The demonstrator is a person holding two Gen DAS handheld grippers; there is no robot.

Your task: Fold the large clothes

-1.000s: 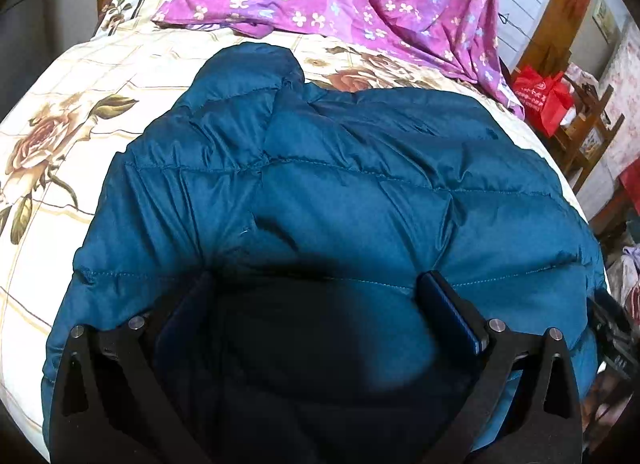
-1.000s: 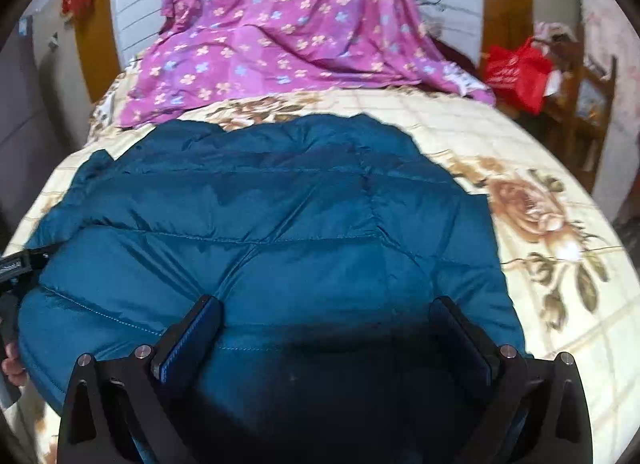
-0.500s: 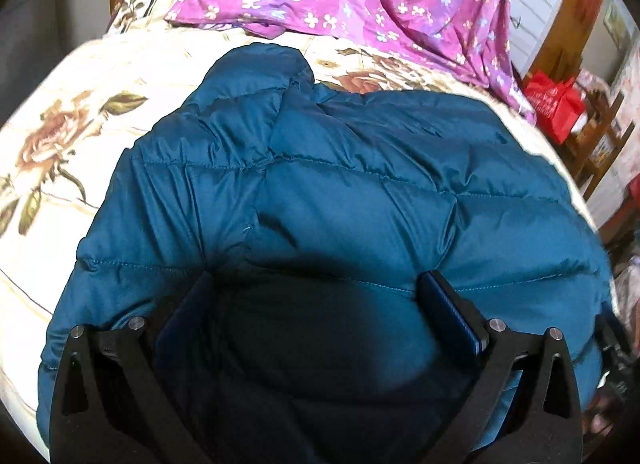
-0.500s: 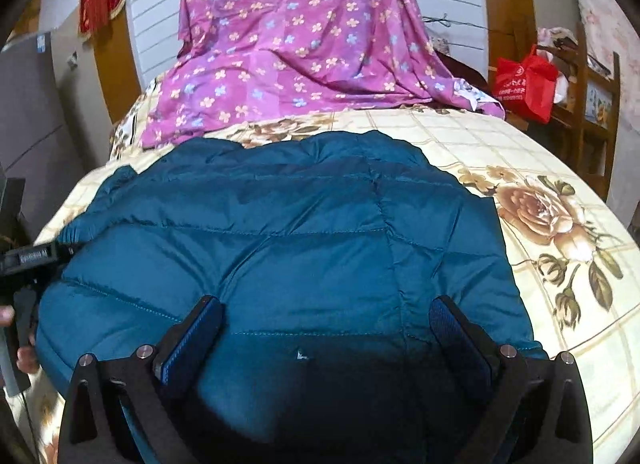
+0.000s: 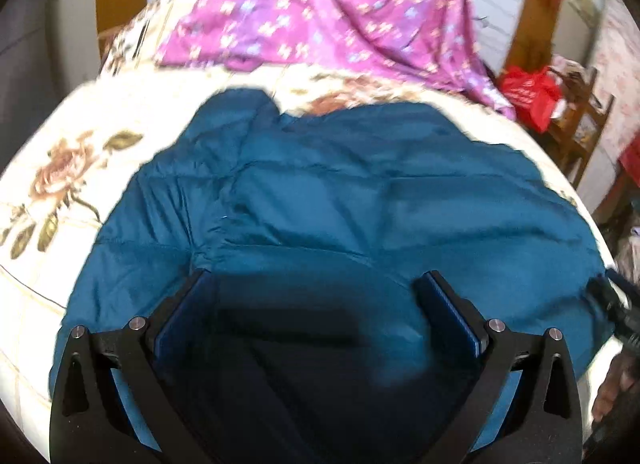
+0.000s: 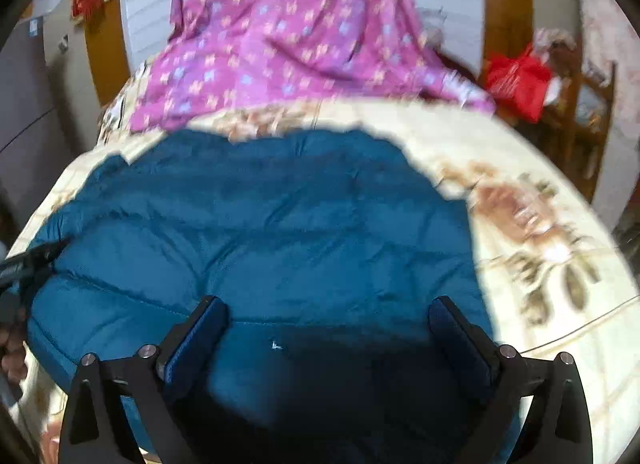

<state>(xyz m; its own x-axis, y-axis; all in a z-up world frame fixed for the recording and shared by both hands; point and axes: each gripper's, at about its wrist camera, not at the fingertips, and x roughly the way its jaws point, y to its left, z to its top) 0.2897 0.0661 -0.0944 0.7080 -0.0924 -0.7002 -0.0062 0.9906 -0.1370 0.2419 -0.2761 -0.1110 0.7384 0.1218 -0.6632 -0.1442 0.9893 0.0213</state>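
A teal quilted puffer jacket [image 5: 360,200] lies folded on a floral bedspread [image 5: 80,132]; it also shows in the right wrist view [image 6: 280,232]. My left gripper [image 5: 316,288] is open, its jaws wide apart above the jacket's near part, holding nothing. My right gripper [image 6: 328,316] is open too, jaws wide apart over the jacket's near edge, empty. The right gripper's tip shows at the right edge of the left wrist view [image 5: 616,304]. The left gripper's tip shows at the left edge of the right wrist view [image 6: 28,260].
A purple flowered cloth [image 5: 340,12] lies at the far end of the bed, also in the right wrist view [image 6: 288,36]. A red bag [image 5: 528,92] sits on a wooden chair [image 5: 576,132] at the right. The bedspread [image 6: 540,224] is bare right of the jacket.
Both grippers have lifted and drawn back from the jacket, so more of the bed and room shows. Both stay open. The jacket has not moved.
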